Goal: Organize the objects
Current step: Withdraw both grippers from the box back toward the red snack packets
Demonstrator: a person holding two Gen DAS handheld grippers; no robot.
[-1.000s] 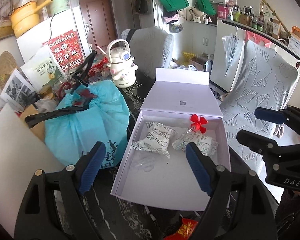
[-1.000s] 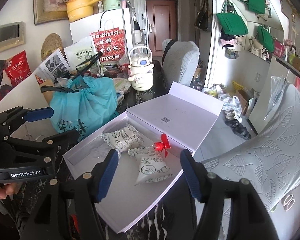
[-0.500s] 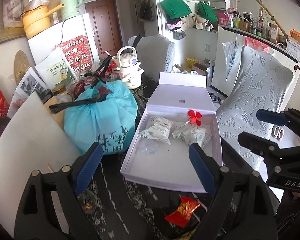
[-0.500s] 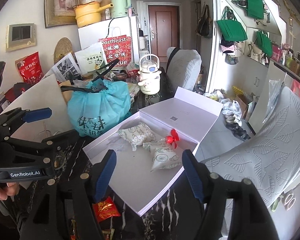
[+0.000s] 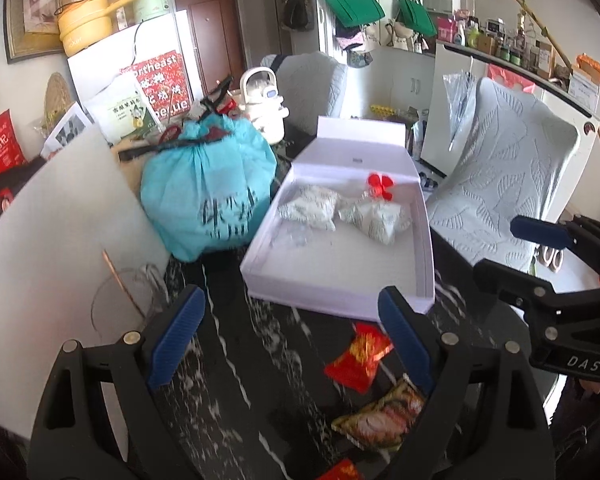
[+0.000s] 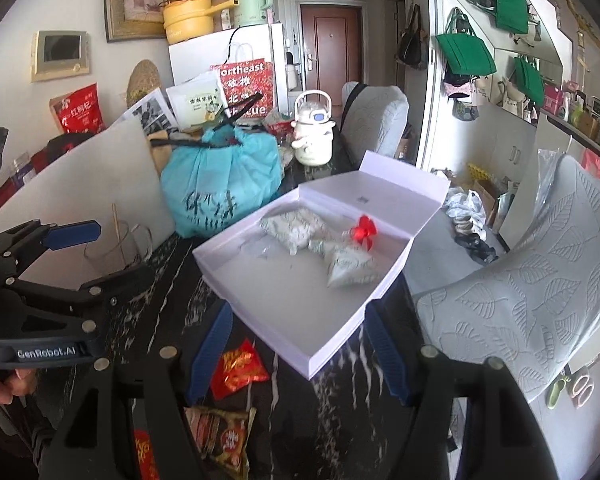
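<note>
An open white box (image 5: 332, 264) (image 6: 284, 292) lies on the dark marble table, lid folded back. Inside are two white patterned packets (image 5: 312, 210) (image 5: 376, 218) and a small red pinwheel (image 5: 381, 185) (image 6: 364, 231). In front of the box a red snack packet (image 5: 358, 356) (image 6: 238, 368) and a brown snack packet (image 5: 384, 416) (image 6: 220, 436) lie loose on the table. My left gripper (image 5: 288, 300) hovers open above the table just short of the box's front edge, holding nothing. My right gripper (image 6: 298, 316) is open and holding nothing over the box's near corner.
A knotted blue bag (image 5: 208, 184) stands left of the box, with a white kettle (image 5: 262, 100) behind it. A glass with a stick (image 5: 120, 300) and a leaning white board (image 5: 48, 220) are at the left. A leaf-patterned chair (image 5: 512, 184) stands right of the table.
Both grippers have drawn back from the box toward the near side of the table. The box now looks smaller, and the loose snack packets have come into view.
</note>
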